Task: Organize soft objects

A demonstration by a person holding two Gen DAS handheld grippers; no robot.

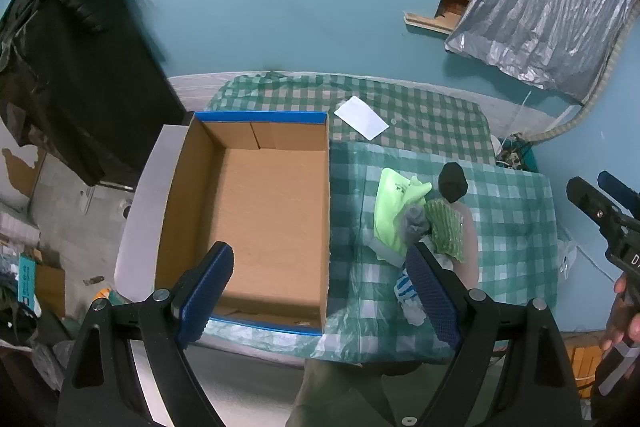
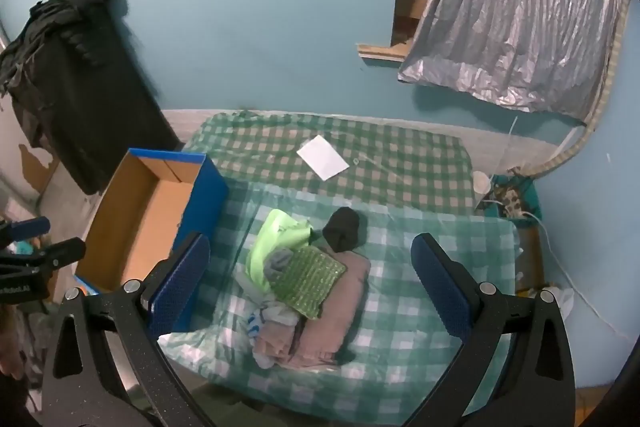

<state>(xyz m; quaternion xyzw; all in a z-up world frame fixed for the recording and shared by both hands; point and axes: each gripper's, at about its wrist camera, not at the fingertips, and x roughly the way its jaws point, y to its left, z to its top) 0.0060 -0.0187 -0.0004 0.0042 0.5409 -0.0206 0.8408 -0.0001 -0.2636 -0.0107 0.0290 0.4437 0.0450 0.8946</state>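
An open cardboard box (image 1: 264,211) with blue rim sits on the left of the checkered table; it also shows in the right wrist view (image 2: 140,219). Its inside looks bare. To its right lies a pile of soft things: a neon green cloth (image 1: 394,211) (image 2: 272,243), a green knobbly pad (image 1: 444,231) (image 2: 310,281), a black sock ball (image 1: 452,183) (image 2: 342,229), a folded pink towel (image 2: 332,319) and a blue-striped white cloth (image 2: 260,319). My left gripper (image 1: 320,291) is open above the box's near right corner. My right gripper (image 2: 310,295) is open above the pile.
A white paper (image 1: 360,117) (image 2: 322,157) lies on the far part of the green checkered cloth (image 2: 420,307). A black bag (image 1: 72,67) stands left of the table. A silver sheet (image 2: 512,15) hangs on the blue wall at right.
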